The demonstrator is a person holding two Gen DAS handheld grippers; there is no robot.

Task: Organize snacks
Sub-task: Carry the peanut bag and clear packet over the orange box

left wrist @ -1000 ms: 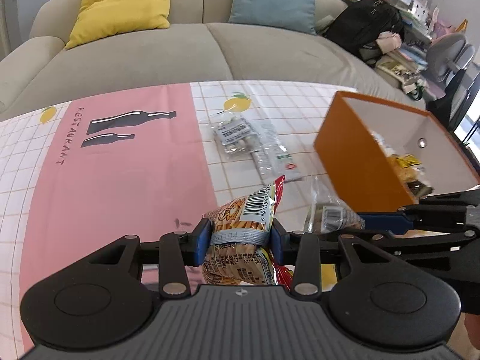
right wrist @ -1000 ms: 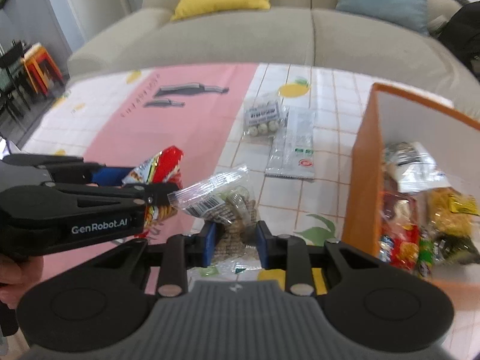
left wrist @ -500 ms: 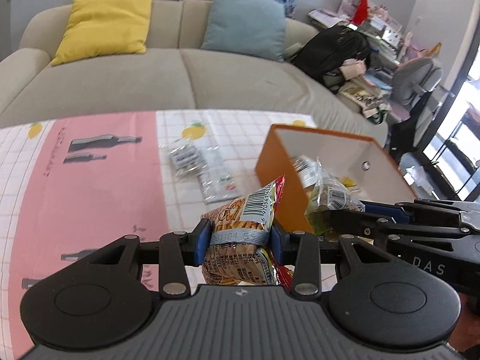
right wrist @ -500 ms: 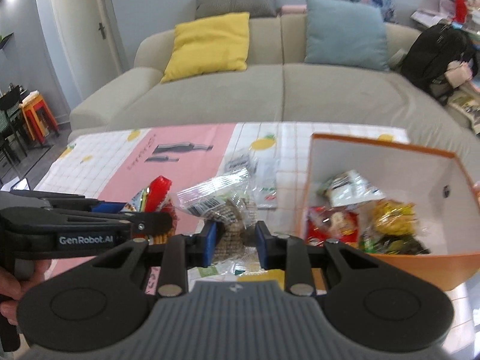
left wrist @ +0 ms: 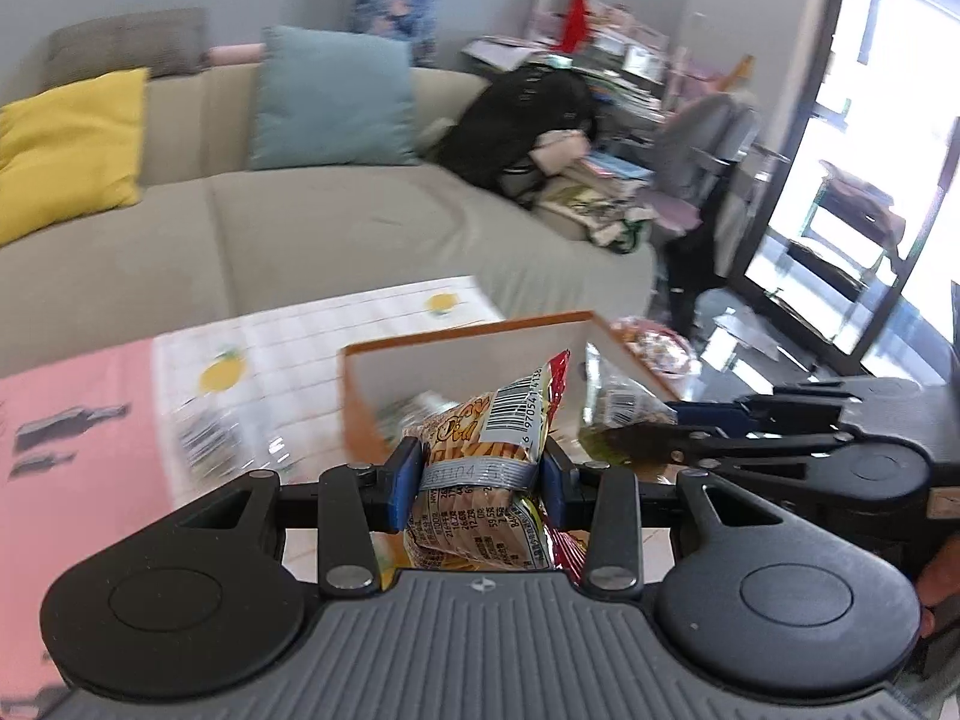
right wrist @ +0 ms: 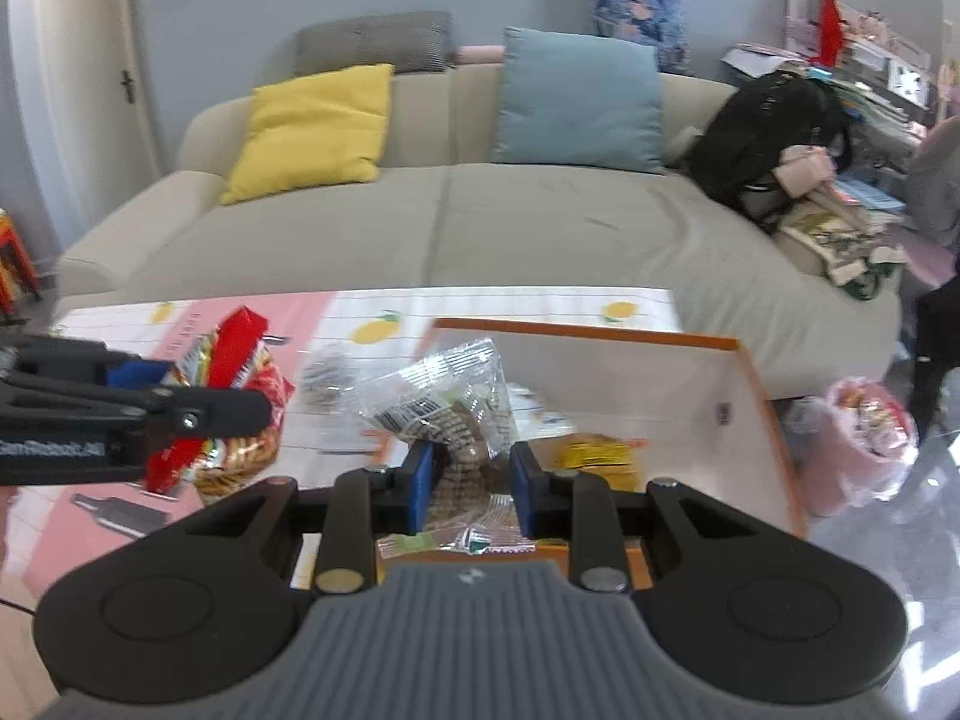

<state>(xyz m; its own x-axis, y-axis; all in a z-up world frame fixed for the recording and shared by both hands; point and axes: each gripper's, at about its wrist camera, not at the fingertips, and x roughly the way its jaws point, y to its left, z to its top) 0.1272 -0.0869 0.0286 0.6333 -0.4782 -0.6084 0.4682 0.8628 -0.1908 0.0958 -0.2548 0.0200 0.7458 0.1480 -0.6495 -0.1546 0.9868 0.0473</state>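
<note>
Orange-rimmed white cardboard box [right wrist: 744,384] at table's far right corner. Left gripper [left wrist: 480,480] clamped on red-and-yellow foil snack packet [left wrist: 480,450]; right gripper [right wrist: 471,489] clamped on clear plastic snack bag [right wrist: 444,402], both above box.

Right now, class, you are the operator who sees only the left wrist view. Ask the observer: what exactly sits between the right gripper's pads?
Observer: The right gripper is shut on a clear packet of brown snacks.
Operator: What's in the orange box?
Observer: A yellow packet lies inside the orange box, near its front wall.
Operator: Where's my packet from there?
Observer: Your red-topped packet appears left of the box, against the pink tablecloth.
</note>
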